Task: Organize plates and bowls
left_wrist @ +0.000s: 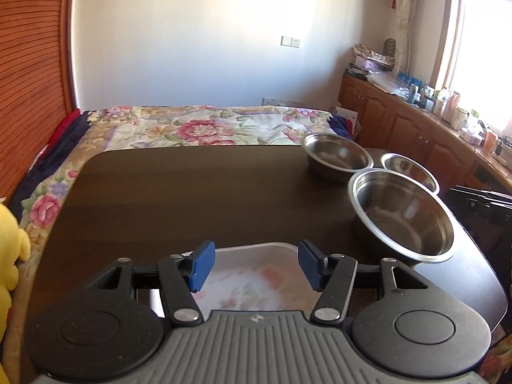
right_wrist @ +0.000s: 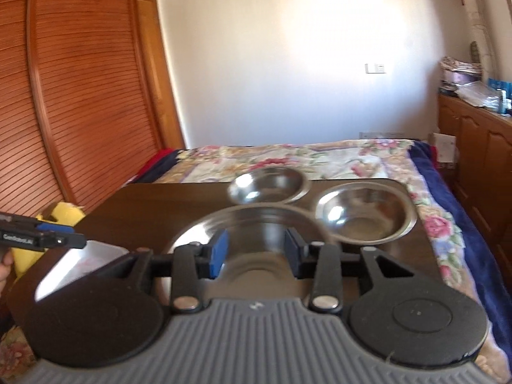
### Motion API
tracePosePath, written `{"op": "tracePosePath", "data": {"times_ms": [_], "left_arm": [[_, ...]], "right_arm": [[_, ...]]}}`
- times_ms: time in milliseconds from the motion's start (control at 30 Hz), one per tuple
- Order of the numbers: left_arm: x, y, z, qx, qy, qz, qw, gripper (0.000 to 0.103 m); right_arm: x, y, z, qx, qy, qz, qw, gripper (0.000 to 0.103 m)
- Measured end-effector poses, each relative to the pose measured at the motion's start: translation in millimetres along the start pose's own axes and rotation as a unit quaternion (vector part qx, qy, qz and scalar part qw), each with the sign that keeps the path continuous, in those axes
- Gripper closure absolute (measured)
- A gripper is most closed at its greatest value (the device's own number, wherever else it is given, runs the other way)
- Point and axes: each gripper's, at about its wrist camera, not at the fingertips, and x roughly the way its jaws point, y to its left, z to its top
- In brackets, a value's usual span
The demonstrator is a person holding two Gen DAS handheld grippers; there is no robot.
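The left gripper [left_wrist: 256, 265] is hanging wide apart over a white rectangular plate [left_wrist: 256, 252] at the dark table's [left_wrist: 179, 198] six o'clock edge. The right gripper [right_wrist: 256, 252] is gaping, empty, over the nearest steel bowl [right_wrist: 256, 220]; two more steel bowls [right_wrist: 364, 217] are sitting toward one o'clock.

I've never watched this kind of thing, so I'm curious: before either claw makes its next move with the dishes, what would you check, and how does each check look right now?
1. Left claw open: ok, blue pads apart, nothing between them.
2. Right claw open: ok.
3. White tray lined up with the left claw: ok, it lies just ahead of the pads.
4. Large steel bowl ahead of the right claw: ok, though blurred.
5. Two smaller steel bowls upright on the dark table: ok.
6. Bowl rims touching one another: cannot tell.
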Motion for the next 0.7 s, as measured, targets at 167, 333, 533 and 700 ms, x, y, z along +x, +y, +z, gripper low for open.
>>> {"op": "tracePosePath", "data": {"times_ms": [167,333,533,700], "left_arm": [[20.3,-22.6,9.2,0.011,0.005,-0.008,0.9999,0.042],[39.8,-41.8,18.5,0.017,0.005,-0.022,0.9996,0.042],[59.6,-62.2,26.9,0.013,0.006,-0.050,0.9987,0.042],[75.9,-75.6,28.2,0.010,0.017,-0.064,0.9977,0.045]], "right_arm": [[7.7,-22.4,-3.4,0.005,0.006,-0.013,1.000,0.061],[15.4,-39.4,-8.9,0.014,0.015,-0.018,1.000,0.056],[20.5,-47.7,-15.3,0.027,0.026,-0.018,0.999,0.056],[26.7,-50.0,-20.8,0.033,0.033,-0.015,0.999,0.056]]}}
